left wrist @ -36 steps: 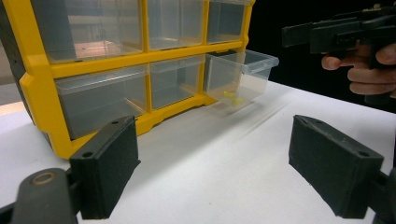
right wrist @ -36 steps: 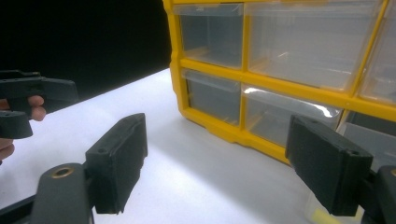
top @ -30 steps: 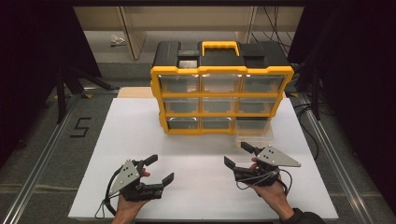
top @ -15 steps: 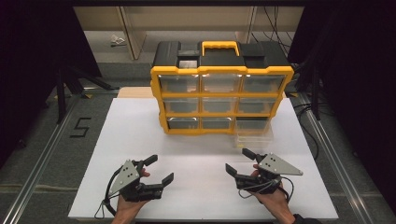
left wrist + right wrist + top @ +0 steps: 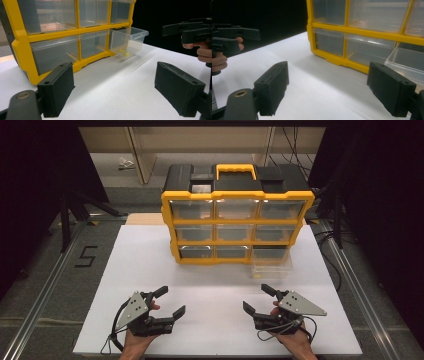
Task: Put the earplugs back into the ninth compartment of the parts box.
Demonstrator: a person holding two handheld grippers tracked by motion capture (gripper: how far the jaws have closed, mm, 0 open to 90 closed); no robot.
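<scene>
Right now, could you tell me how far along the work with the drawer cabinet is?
Done: the bottom-right drawer of the yellow organizer is pulled out, with small yellow pieces inside. In hand: nothing; the left gripper and right gripper sit open on the white board. Left: probably dealing with that open drawer.

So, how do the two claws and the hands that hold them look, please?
Both the left claw and the right claw are black, each with two blocky jaws whose flat pads carry small screw holes. A grey three-cornered plate with dark dots sits on top of each. A thin dark cable loops from each onto the white table. The left hand and right hand are bare; no sleeves show.
</scene>
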